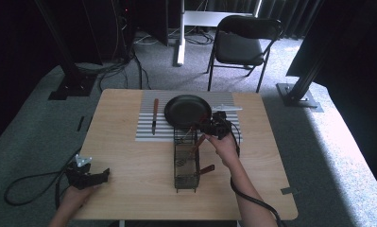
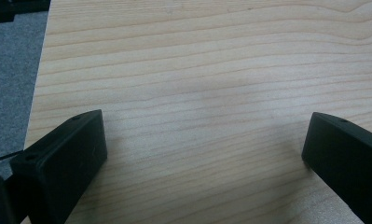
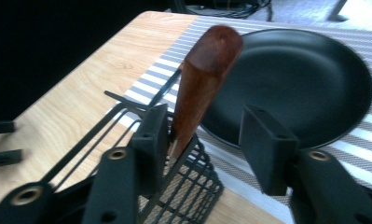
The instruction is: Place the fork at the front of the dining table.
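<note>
Right tool (image 3: 204, 135) jaws fill the bottom of the right gripper view, half open, straddling a wooden handle (image 3: 204, 79). One jaw sits just beside or touching the handle; the other stands clear of it, so no grip yet. Handle stands tilted in the wire basket (image 3: 183, 186), rising toward the top centre of that frame, with the black pan (image 3: 314, 79) behind it on the striped mat (image 3: 361, 163).

High view: basket (image 1: 185, 163) sits mid-bench, right tool (image 1: 213, 126) at its far end near the pan (image 1: 187, 111). More wooden-handled utensils lie in the basket. Knife (image 1: 154, 116) already lies on the mat, left of the pan.

Step in hand, as I judge it: grasping a utensil handle to pull it from the basket. Next move calls for closing fully on the handle, then lifting straight up so it doesn't snag the wires.

Left tool (image 1: 88, 176) rests at lower left of the bench (image 2: 211, 70), jaws wide, nothing between.
</note>
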`<action>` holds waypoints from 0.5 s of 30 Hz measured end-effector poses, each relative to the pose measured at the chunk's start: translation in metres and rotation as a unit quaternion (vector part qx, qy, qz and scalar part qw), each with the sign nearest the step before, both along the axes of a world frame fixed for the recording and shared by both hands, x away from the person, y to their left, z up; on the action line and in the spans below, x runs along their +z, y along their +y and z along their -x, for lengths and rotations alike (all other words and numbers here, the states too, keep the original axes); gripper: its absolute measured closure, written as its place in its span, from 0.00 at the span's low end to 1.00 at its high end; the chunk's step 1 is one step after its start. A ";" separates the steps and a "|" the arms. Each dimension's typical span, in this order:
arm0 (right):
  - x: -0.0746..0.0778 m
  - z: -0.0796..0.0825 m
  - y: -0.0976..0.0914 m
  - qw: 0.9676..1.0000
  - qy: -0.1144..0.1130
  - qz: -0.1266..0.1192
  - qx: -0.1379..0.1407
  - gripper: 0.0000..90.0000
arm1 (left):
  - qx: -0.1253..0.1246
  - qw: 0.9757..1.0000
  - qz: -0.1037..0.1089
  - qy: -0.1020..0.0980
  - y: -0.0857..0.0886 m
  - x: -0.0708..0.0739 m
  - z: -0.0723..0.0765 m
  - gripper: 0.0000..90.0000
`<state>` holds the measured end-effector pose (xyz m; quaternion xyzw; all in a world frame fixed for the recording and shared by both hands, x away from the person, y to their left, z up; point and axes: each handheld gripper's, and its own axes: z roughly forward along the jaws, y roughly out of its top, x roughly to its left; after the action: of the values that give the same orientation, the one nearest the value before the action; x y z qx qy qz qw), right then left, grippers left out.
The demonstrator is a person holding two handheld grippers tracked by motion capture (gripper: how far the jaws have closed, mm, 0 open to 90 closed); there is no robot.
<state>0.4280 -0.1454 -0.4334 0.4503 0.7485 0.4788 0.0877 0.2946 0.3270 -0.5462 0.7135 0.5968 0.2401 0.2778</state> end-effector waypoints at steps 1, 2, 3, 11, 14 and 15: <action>-0.001 0.000 0.000 1.000 0.004 -0.006 0.003 0.62 | 0.000 1.000 0.000 0.000 0.000 0.000 0.000 0.00; -0.002 -0.001 -0.001 1.000 0.008 -0.014 0.007 0.65 | 0.000 1.000 0.000 0.000 0.000 0.000 0.000 0.00; -0.002 0.000 -0.001 1.000 0.008 -0.019 0.008 0.67 | 0.000 1.000 0.000 0.000 0.000 0.000 0.000 0.00; -0.002 0.001 0.002 0.999 0.004 -0.020 0.028 0.83 | 0.000 1.000 0.000 0.000 0.000 0.000 0.000 0.00; -0.003 0.002 0.001 0.999 0.004 -0.025 0.029 0.84 | 0.000 1.000 0.000 0.000 0.000 0.000 0.000 0.00; -0.003 0.003 0.000 0.999 0.004 -0.028 0.028 0.84 | 0.000 1.000 0.000 0.000 0.000 0.000 0.000 0.00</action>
<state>0.4253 -0.1449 -0.4364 0.4331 0.7474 0.5003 0.0586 0.2946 0.3270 -0.5462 0.7134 0.5968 0.2401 0.2778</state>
